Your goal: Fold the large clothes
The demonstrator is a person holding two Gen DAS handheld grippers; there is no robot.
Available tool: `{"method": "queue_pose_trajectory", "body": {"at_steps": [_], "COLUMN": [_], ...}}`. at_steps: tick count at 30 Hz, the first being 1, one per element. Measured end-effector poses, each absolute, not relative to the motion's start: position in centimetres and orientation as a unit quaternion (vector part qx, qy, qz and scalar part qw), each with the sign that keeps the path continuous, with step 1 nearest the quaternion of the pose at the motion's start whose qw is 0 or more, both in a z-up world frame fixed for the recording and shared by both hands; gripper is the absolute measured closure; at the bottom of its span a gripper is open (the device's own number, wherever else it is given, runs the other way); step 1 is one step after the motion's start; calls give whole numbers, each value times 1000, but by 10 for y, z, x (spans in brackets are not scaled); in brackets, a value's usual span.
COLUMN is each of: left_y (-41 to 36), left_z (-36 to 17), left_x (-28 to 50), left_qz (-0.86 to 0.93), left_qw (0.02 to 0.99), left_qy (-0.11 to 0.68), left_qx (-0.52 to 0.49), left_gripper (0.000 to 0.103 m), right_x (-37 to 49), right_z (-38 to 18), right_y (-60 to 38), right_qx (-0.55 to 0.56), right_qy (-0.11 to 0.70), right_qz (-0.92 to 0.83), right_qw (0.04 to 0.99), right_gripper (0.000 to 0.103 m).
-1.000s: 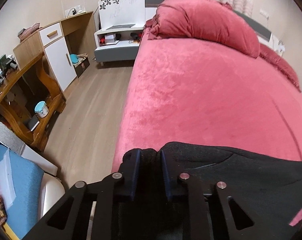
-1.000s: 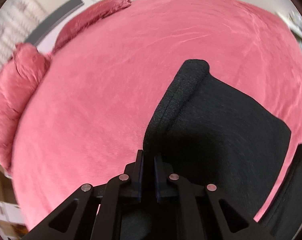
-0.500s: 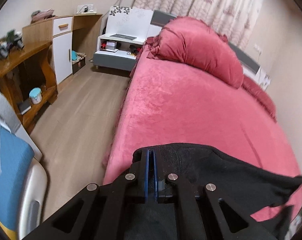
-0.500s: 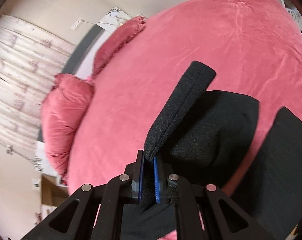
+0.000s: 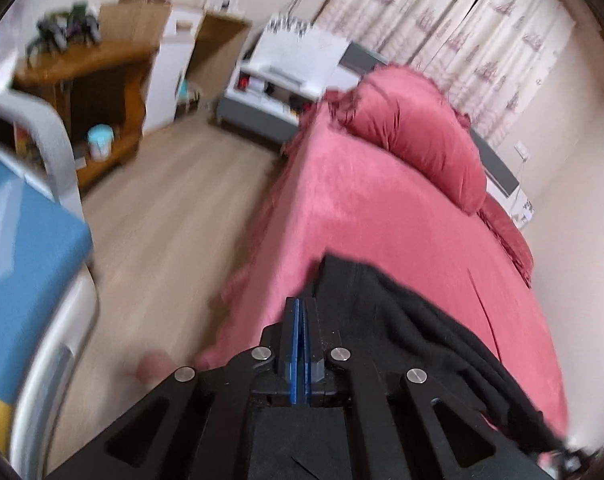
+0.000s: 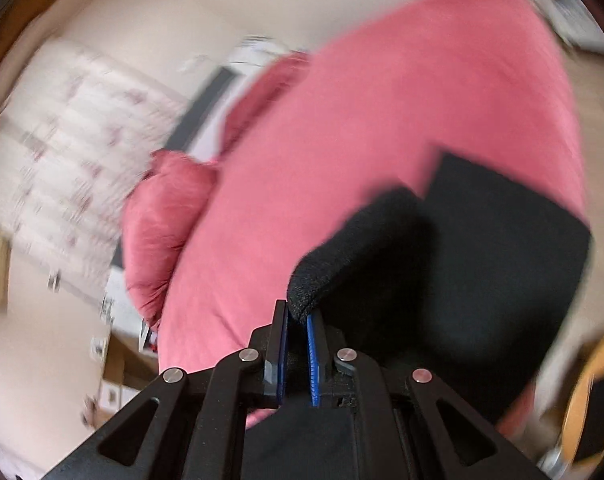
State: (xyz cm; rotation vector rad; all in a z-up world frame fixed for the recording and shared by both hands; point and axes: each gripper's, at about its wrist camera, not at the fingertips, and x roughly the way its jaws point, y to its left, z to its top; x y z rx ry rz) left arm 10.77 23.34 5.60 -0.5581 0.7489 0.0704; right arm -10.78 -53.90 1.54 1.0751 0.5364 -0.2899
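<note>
Left wrist view, change: a second ago the left gripper (image 5: pixel 300 312) stood part-open around an edge of the black knitted garment (image 5: pixel 422 344); its jaws have closed and now meet with no gap showing.
Left wrist view, meaning: the bed edge and wooden floor (image 5: pixel 169 216) now fill more of this view than before, so the garment looks lifted off the cover, ready to be shaken out or carried over for a fold.
Left gripper, hold: blue pads together; the black cloth runs from beside their tips to the right, apparently pinched, though blur hides the contact.
Right gripper (image 6: pixel 297 316), hold: clamped on a thick rolled hem of the garment (image 6: pixel 482 248), as before.
Garment, place: its far part lies on the pink plush bed cover (image 6: pixel 382 128); the near part hangs from both grippers.
</note>
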Motion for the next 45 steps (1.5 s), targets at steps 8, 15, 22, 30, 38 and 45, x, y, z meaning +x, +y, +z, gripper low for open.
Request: {"method": "queue_pose_trajectory", "body": {"at_steps": [8,15,22,30,38,45], "left_y": [191,173,176,166,167,172], "left_z": [25,-11,-27,9,48,85], "left_x": [180,283,318,289,240,207], "left_qz": [37,53,18,-22,-50,-64], "left_qw": [873,847,817,848,866,880], "left_qy": [416,491,516,469,421,383], "left_qx": [-253,-197,-257,-246,-264,-274], "left_gripper": [31,23,55,76,77,78], "right_x": [-141,-142,-118,-88,-9,46], "right_z": [-91,-104,-96,-44,-18,7], "right_y": [-532,-524,-525,-527,-568,-592], "right_qx": [579,589,579,474,376,414], "right_qy": [275,263,287,307,361,356], "right_qz": [-186,-191,-192,-235,-266,-228], "right_qw": [745,740,739,791,811,806], "right_gripper": [95,95,93,59,39,88]}}
